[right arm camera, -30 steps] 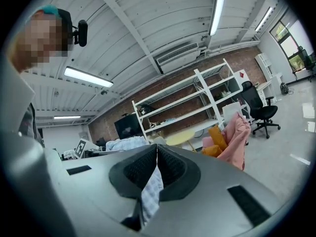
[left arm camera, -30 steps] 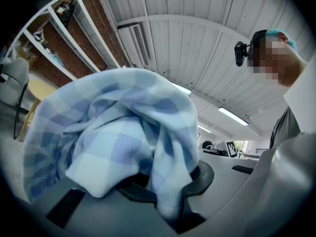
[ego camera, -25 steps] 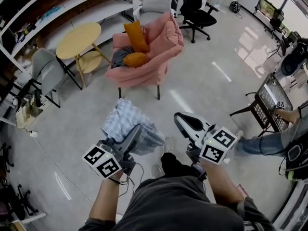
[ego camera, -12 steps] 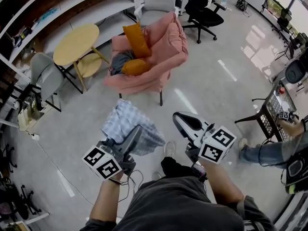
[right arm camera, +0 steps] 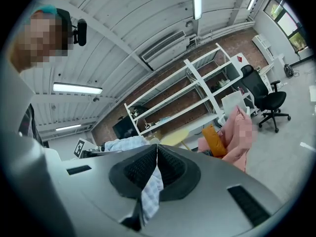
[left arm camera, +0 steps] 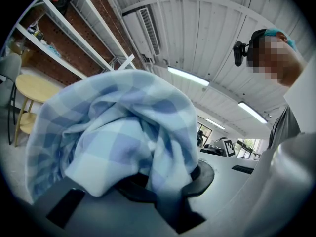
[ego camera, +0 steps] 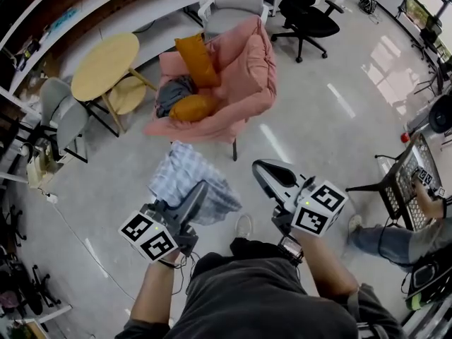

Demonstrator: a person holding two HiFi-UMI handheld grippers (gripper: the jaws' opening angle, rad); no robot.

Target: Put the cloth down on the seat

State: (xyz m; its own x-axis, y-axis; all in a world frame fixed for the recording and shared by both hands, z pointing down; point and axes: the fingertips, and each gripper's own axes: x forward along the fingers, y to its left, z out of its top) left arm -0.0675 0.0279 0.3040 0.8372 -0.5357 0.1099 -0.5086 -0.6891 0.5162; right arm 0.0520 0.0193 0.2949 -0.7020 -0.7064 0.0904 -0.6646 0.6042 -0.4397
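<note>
Nearing the pink armchair (ego camera: 247, 76) compared with a second ago, left gripper (ego camera: 200, 189) and right gripper (ego camera: 260, 168) both clamped on the blue checked cloth (ego camera: 176, 176), grips unchanged.

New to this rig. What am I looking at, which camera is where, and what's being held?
No robot: a person carries a handheld two-jaw gripper in each hand. The wide picture comes from a camera on their head, looking down; the other two ride on the grippers, looking along the jaws. The left gripper and right gripper each pinch the blue checked cloth, which hangs above the floor. Ahead stands a pink armchair with two orange cushions and something grey on its seat.
</note>
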